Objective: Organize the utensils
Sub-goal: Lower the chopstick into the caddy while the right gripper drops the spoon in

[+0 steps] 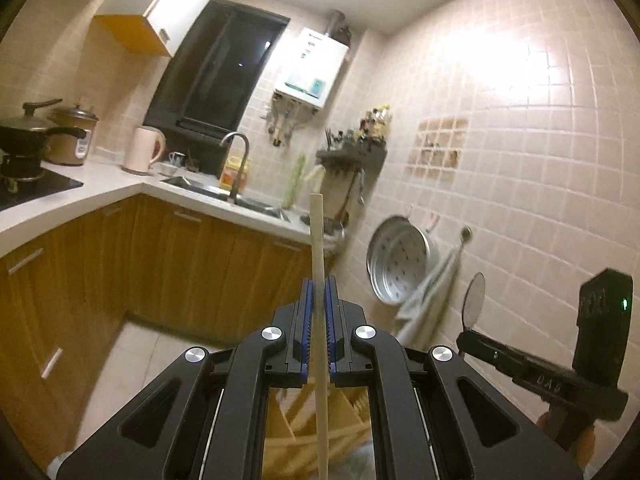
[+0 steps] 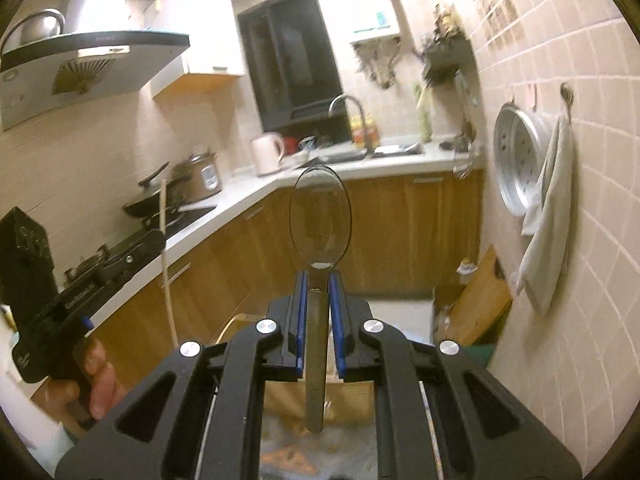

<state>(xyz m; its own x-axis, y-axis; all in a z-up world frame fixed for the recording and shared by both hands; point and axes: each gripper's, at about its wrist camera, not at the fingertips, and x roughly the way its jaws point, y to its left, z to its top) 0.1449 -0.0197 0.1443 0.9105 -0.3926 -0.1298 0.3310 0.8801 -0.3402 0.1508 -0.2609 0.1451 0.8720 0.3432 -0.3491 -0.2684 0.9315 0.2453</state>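
Note:
My left gripper [image 1: 319,285] is shut on a pale wooden chopstick [image 1: 316,240] that stands upright between the blue pads, its tip pointing up. My right gripper [image 2: 319,280] is shut on the handle of a metal spoon [image 2: 320,224], bowl upward. Both are held in the air above the kitchen floor. The right gripper also shows at the right of the left wrist view [image 1: 560,376] with the spoon bowl [image 1: 474,300]. The left gripper shows at the left of the right wrist view [image 2: 100,276] with the chopstick [image 2: 164,248].
An L-shaped white counter [image 1: 100,188] over wooden cabinets holds a pan, a rice cooker [image 1: 72,136], a kettle [image 1: 142,150] and a sink with faucet [image 1: 238,168]. A steamer tray [image 1: 400,264] and towel [image 1: 432,296] hang on the tiled right wall. A wooden board [image 2: 480,300] leans below.

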